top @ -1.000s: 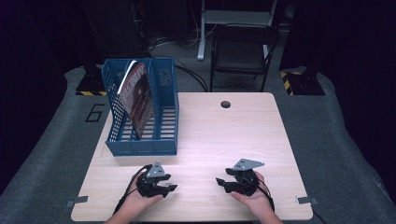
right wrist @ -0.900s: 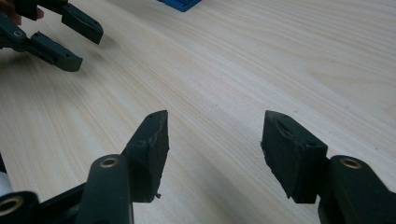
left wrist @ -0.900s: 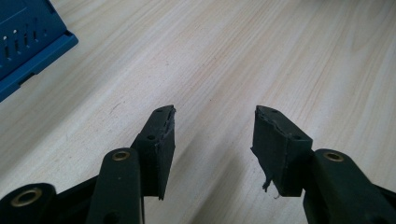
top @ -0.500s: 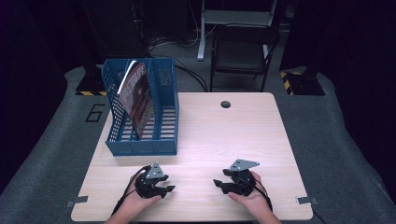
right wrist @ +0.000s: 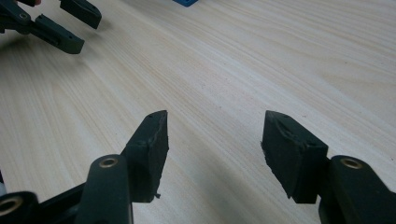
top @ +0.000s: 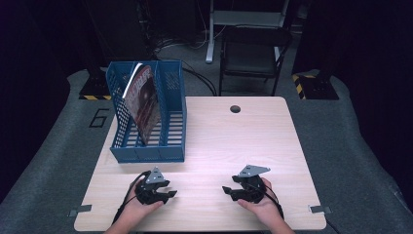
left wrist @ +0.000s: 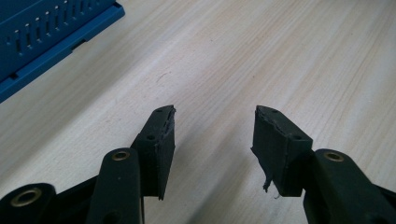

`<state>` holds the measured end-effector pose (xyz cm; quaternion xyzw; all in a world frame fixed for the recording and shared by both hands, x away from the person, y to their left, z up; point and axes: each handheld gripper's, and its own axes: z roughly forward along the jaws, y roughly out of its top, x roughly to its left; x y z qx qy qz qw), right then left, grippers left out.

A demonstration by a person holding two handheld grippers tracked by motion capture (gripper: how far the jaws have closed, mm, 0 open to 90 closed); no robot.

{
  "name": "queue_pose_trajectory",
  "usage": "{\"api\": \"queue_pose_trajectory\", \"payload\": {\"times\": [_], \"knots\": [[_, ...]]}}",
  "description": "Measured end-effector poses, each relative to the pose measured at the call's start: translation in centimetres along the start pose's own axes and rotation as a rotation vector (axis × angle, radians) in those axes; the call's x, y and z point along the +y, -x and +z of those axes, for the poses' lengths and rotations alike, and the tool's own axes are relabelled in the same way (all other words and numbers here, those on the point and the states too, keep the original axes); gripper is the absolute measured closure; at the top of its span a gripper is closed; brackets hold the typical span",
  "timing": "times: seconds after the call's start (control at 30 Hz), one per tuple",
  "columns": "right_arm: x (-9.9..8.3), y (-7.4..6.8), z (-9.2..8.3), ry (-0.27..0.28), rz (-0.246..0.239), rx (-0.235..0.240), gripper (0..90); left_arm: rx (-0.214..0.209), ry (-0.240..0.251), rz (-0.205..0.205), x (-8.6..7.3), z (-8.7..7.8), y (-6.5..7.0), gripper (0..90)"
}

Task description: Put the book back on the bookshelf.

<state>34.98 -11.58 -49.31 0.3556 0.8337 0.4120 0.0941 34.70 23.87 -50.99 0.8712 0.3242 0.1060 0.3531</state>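
Note:
Both grippers rest low over the near part of the light wooden table (top: 234,141), one in each hand. My left gripper (top: 169,194) points toward the middle, and in its own view the left gripper (left wrist: 215,126) is open with only bare wood between its fingers. My right gripper (top: 227,189) faces it from the right. Seen from its own camera, the right gripper (right wrist: 215,126) is open and empty too, with the left gripper (right wrist: 60,23) lying farther off at the top left. A blue file rack (top: 146,146) at the left holds a magazine (top: 143,100) that leans upright.
The rack's blue base (left wrist: 46,32) lies just beyond and left of my left gripper. A round cable hole (top: 235,108) sits near the table's far edge. Behind the table stands a dark chair (top: 253,58). Metal brackets (top: 78,211) mark the near corners.
My left gripper has shifted slightly to the left. The right gripper has stayed put, and both stay open.

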Motion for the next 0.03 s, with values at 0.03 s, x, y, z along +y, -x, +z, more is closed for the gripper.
{"api": "queue_pose_trajectory", "payload": {"times": [0.03], "knots": [[0.0,0.01,0.0,0.002,0.004,0.004,41.1,0.004,0.003,-0.005,-0.05,-0.03,-0.03,48.8]]}}
